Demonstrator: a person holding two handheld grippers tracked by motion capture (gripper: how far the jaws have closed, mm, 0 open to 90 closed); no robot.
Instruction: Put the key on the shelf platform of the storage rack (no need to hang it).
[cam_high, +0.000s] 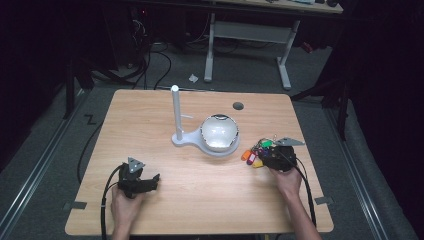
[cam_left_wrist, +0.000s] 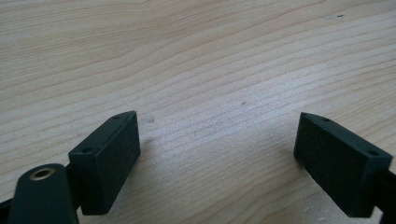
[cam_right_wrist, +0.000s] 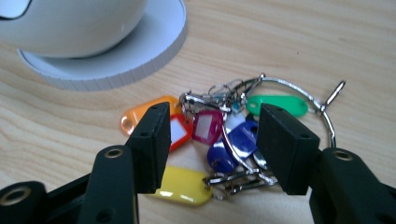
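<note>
Barely started I'd say: keys (cam_right_wrist: 224, 140) lie loose on the table (cam_high: 200, 200) near its right edge, right gripper (cam_right_wrist: 212, 147) straddling them unclenched, nothing lifted, left gripper (cam_left_wrist: 217, 158) spread wide over bare wood.

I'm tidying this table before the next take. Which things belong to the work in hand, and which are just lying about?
In the work:
- bunch of key tags
- right gripper, jaws open around the bunch

Lying about:
- white stand with post
- bowl on that stand
- left gripper, open over bare table
</note>
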